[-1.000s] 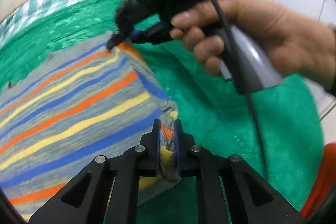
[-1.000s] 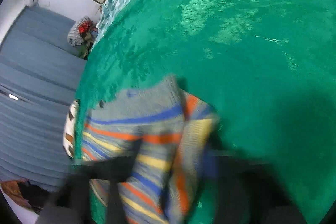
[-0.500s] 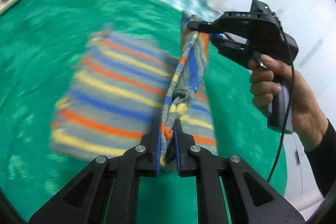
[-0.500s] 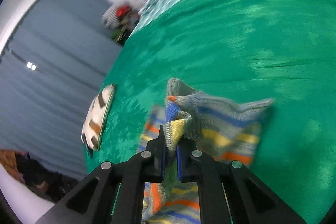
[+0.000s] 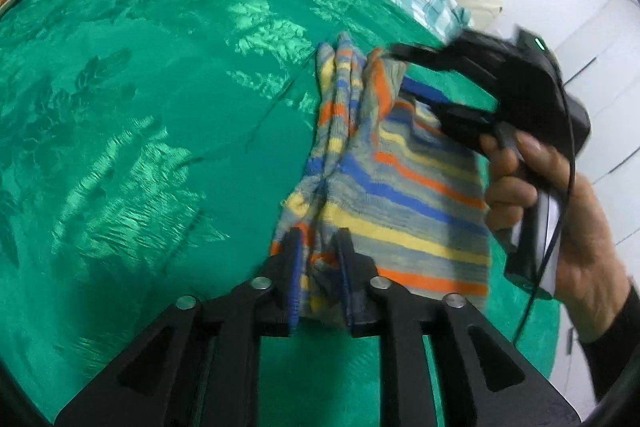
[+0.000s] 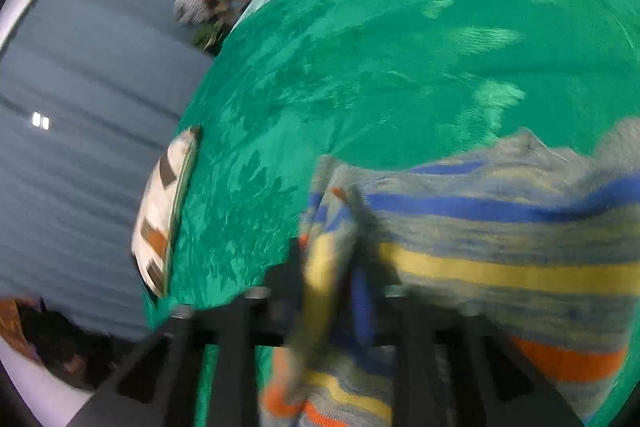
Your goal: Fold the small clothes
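Both jaws are opening now, the left gripper (image 5: 318,277) and right gripper (image 6: 334,291) letting go with the striped garment (image 5: 404,183) bunched between the fingers, right of centre on the green blanket (image 5: 160,107). Best to draw back slowly, so no fold snags.

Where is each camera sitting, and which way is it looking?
Left wrist camera: it sits on the left gripper and looks along its fingers and down at the striped cloth on the green blanket; its opening jaws have cloth between them, and the right gripper and the hand holding it show too.
Right wrist camera: it sits on the right gripper and looks down across the blanket towards a blue curtain; only its own blurred, opening fingers show.
Both views share the cloth, the blanket and a patterned cushion.
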